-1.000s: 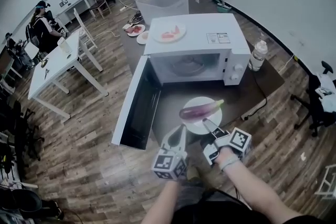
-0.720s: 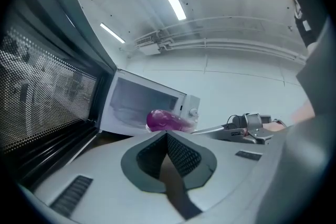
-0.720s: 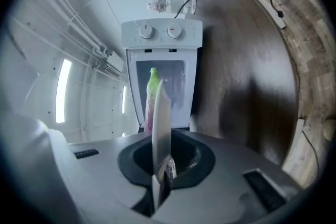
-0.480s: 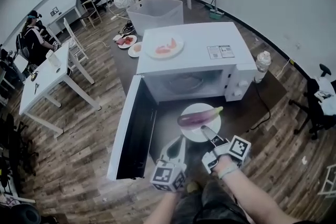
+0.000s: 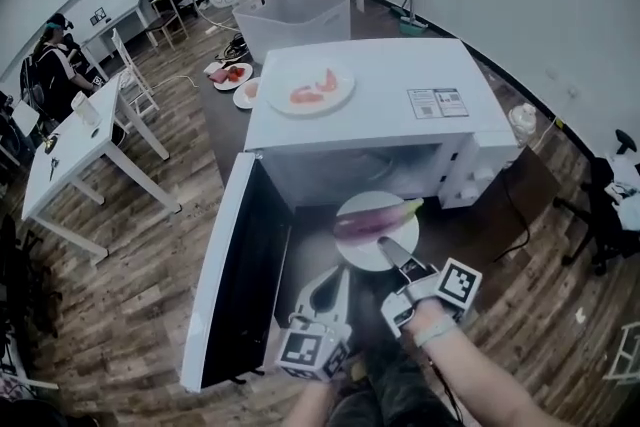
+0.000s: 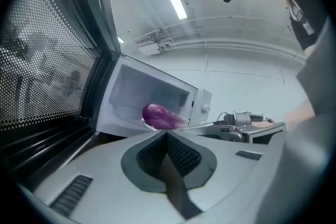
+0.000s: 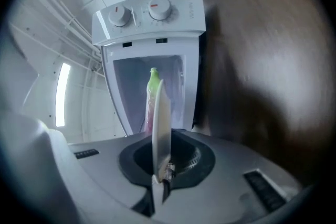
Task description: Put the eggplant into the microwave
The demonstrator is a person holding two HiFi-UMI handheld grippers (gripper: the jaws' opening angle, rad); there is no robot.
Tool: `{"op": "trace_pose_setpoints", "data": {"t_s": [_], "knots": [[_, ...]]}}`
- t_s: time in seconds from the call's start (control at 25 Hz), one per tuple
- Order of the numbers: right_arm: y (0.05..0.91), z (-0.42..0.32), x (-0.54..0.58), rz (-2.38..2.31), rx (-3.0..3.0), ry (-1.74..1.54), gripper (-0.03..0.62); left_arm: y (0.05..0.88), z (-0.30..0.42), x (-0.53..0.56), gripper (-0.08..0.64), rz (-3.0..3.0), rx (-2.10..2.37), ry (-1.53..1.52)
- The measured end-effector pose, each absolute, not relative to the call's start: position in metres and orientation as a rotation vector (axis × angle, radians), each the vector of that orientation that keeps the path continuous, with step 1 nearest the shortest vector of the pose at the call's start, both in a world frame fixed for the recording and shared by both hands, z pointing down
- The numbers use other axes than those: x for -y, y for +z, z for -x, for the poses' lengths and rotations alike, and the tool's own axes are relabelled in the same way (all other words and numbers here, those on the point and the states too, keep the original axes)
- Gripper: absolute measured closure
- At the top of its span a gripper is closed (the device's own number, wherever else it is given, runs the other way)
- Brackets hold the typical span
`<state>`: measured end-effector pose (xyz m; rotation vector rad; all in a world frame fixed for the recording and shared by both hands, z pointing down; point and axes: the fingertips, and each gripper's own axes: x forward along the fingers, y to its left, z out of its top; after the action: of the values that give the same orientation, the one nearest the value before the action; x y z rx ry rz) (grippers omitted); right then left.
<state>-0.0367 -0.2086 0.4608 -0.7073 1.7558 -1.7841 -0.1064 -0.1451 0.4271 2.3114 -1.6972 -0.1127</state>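
A purple eggplant (image 5: 372,218) with a green stem lies on a white plate (image 5: 368,253). My right gripper (image 5: 392,255) is shut on the plate's near rim and holds it level just in front of the open cavity of the white microwave (image 5: 370,95). In the right gripper view the plate (image 7: 161,128) stands edge-on between the jaws, with the eggplant (image 7: 151,93) behind it. My left gripper (image 5: 338,280) hangs to the left of the plate, shut and empty. The left gripper view shows the eggplant (image 6: 160,116) before the cavity.
The microwave door (image 5: 235,265) swings wide open to the left. A plate of red food (image 5: 310,87) sits on the microwave's top, a bottle (image 5: 522,120) at its right. Behind stand a plastic bin (image 5: 295,15), white tables (image 5: 80,150) and a seated person (image 5: 45,65).
Both grippers and the plate with the eggplant have come closer to the microwave's opening. The right gripper's hold on the plate is unchanged.
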Motion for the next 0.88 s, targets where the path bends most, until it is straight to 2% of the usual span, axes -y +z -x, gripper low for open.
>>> {"op": "trace_pose_setpoints", "data": {"t_s": [0.88], "knots": [[0.473, 0.061, 0.272, 0.725, -1.786, -1.817, 0.583, 0.455, 0.079, 0.201, 0.558, -2.360, 1.580, 0.007]]}}
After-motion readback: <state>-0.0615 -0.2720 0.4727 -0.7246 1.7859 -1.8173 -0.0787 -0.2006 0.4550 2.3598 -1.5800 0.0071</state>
